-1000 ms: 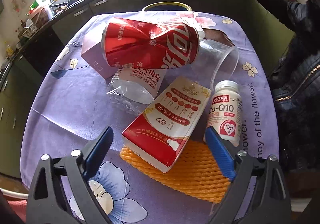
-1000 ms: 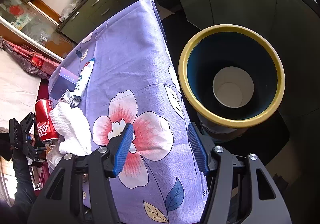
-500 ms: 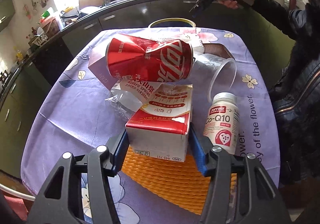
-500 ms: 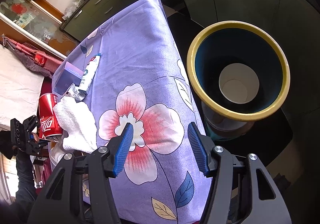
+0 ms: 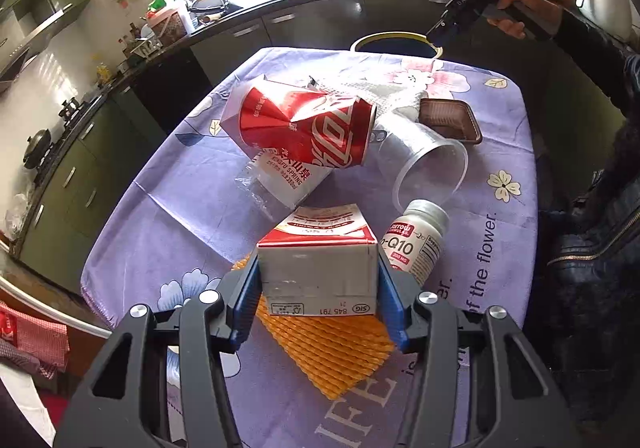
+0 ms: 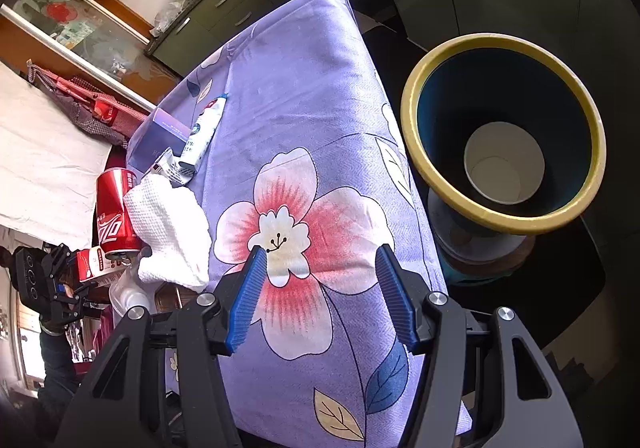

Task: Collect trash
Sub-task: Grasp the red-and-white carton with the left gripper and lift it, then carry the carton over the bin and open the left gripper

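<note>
The left gripper [image 5: 318,296], wide apart a second ago, has just closed onto the milk carton [image 5: 318,260], lifting it off the orange foam net [image 5: 332,352]. The right gripper [image 6: 320,296] holds its fingers apart, empty, over the tablecloth [image 6: 288,96]; the bin [image 6: 504,128] stays at 2 o'clock.

- A red-and-white milk carton [image 5: 318,248] is clamped at its grey base, lifted clear of the orange foam net [image 5: 328,352] lying flat on the surface.
- A dented red cola can [image 5: 308,132] is seen on its side over a crushed clear water bottle [image 5: 280,180].
- A clear plastic cup [image 5: 428,164] lies tipped over, and a white supplement bottle [image 5: 418,244] lies beside it.
- A yellow-rimmed bin [image 6: 504,128] stands beyond the surface edge, a white paper cup [image 6: 502,170] inside.
</note>
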Demonstrator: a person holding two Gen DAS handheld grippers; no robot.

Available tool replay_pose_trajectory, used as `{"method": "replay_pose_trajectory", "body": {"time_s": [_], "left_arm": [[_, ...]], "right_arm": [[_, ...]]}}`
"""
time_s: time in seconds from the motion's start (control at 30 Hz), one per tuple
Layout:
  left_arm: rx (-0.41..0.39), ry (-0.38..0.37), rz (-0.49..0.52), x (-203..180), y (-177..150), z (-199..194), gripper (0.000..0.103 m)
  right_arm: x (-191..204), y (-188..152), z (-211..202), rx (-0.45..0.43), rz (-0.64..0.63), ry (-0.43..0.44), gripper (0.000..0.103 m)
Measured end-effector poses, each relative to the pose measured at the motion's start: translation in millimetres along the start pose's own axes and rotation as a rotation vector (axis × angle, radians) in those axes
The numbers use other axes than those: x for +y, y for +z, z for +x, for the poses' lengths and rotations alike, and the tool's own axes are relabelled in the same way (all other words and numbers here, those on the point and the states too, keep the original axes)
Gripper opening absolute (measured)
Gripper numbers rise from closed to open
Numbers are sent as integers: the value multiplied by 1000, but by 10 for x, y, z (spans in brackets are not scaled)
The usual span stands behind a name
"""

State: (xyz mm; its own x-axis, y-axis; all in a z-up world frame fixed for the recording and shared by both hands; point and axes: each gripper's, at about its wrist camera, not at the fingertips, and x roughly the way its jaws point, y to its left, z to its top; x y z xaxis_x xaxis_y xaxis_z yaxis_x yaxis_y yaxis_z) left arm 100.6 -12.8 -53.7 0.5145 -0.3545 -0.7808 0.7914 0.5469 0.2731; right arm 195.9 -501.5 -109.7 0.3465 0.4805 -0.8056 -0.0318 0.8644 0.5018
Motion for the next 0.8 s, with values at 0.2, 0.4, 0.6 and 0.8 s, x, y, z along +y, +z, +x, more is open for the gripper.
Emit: {"method": "replay_pose_trajectory", "body": {"time_s": [0.2, 0.4, 0.6, 0.8], "left_arm": [[17, 72, -19, -62, 159, -122, 50], [-7, 101, -34, -53, 350, -286, 50], [-4, 135, -56, -42, 569, -473, 50], [-33, 135, -53, -48, 935, -679, 50]], "right_arm": [[-50, -102, -30, -11, -1, 25, 57], [-135, -195, -176, -51, 14, 46, 57], [-157, -267, -249, -75, 14, 68, 57], [-192, -289, -339, -119, 8, 92, 57]]}}
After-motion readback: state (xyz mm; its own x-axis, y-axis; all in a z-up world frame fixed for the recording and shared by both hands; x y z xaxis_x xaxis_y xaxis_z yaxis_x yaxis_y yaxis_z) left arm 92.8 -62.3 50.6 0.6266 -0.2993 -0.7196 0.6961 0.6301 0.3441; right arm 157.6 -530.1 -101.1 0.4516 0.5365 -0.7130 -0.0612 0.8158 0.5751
